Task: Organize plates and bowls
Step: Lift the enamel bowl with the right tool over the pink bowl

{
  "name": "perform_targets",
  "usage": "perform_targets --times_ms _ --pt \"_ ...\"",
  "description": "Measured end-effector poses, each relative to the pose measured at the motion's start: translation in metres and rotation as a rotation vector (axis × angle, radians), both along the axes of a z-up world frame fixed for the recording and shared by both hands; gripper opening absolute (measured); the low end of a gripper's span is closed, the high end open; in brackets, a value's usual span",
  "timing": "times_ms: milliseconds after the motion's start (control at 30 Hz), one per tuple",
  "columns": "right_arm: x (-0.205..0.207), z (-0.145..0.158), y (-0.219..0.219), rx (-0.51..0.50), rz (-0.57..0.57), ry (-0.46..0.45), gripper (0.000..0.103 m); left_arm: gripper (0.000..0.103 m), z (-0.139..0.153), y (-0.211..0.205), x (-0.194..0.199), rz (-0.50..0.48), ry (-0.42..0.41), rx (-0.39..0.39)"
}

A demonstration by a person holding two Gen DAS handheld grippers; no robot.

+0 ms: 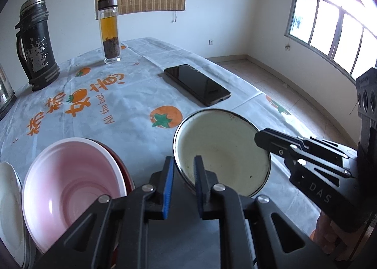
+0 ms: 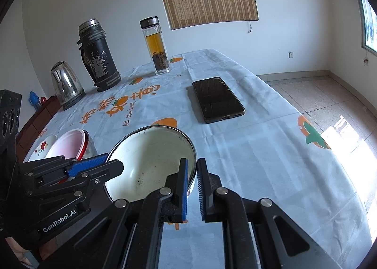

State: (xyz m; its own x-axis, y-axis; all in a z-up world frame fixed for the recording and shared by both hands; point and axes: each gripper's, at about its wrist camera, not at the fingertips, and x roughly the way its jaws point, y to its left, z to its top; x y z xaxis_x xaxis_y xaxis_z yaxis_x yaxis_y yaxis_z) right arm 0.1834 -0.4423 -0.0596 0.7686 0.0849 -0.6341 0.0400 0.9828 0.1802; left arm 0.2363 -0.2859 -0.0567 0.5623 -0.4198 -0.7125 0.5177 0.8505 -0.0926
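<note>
A cream enamel bowl (image 1: 223, 151) with a dark rim is held over the table by both grippers. My left gripper (image 1: 183, 163) is shut on the bowl's near-left rim, one finger inside and one outside. My right gripper (image 2: 192, 165) is shut on the bowl's (image 2: 150, 158) right rim; it shows from the side in the left wrist view (image 1: 261, 137). A pink bowl (image 1: 70, 189) sits inside a red bowl (image 1: 122, 170) at the left, next to a white floral plate (image 2: 43, 146).
On the persimmon-print tablecloth (image 1: 132, 108) lie a black phone (image 1: 198, 84), a glass tea bottle (image 1: 109, 31) and a worn black thermos (image 1: 37, 45). A steel kettle (image 2: 66, 85) stands at the far left. The table's right edge drops to tiled floor (image 1: 294, 94).
</note>
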Motion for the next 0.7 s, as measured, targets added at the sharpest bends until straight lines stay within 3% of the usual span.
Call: perform_targets --times_ms 700 --pt "-0.025 0.048 0.033 -0.020 0.046 -0.081 0.010 0.012 0.044 0.050 -0.023 0.020 -0.052 -0.143"
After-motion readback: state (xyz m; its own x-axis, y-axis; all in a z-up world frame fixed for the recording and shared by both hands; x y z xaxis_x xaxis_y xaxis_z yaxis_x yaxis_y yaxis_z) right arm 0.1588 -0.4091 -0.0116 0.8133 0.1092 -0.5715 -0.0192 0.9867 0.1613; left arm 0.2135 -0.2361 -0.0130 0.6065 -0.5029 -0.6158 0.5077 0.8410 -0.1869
